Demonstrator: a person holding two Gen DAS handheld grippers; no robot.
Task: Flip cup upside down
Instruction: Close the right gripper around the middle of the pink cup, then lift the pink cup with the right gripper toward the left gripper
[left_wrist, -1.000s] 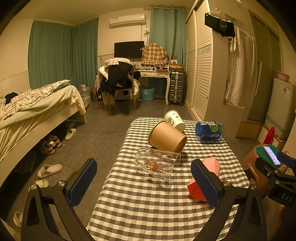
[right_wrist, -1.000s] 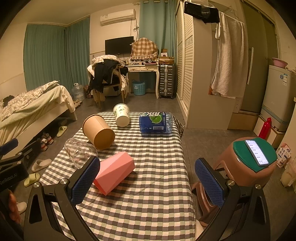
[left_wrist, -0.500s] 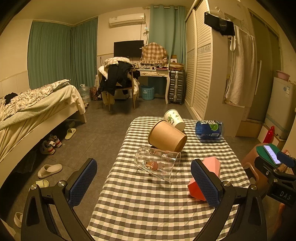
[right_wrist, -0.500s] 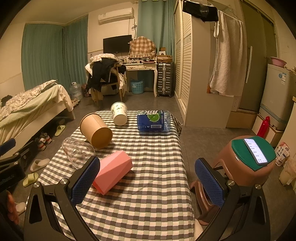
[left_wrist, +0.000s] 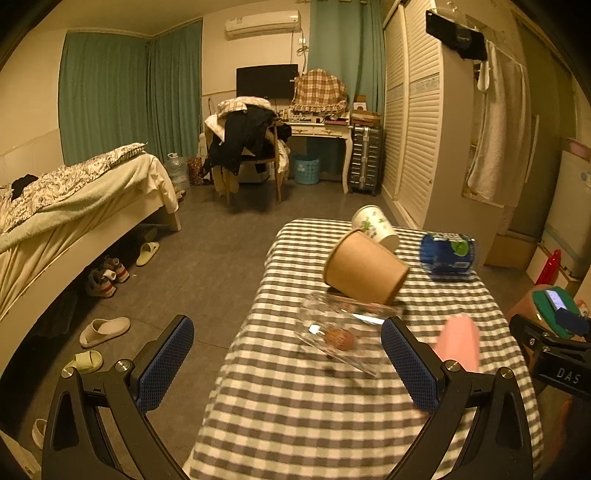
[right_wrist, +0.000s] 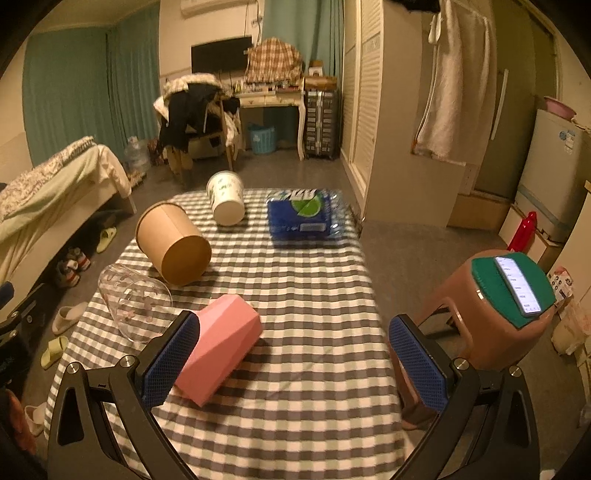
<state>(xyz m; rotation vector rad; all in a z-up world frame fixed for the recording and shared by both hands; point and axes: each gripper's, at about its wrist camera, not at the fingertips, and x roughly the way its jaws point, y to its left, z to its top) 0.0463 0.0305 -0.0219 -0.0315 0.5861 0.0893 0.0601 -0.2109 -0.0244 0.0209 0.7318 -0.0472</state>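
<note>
We count three cups on the checked counter (right_wrist: 314, 325), all on their sides: a clear glass cup (left_wrist: 341, 334), a brown paper cup (left_wrist: 365, 267) touching it just beyond, and a white paper cup (right_wrist: 225, 199) farther off. There is also one pink box (right_wrist: 221, 347) and one blue packet (right_wrist: 301, 218). Our left hand-held gripper (left_wrist: 286, 365) is released, holding nothing, with the glass cup just ahead toward its right finger, near the counter's left edge. Our right hand-held gripper (right_wrist: 291, 363) is likewise spread wide, its left finger beside the pink box, with bare cloth ahead between its fingers.
</note>
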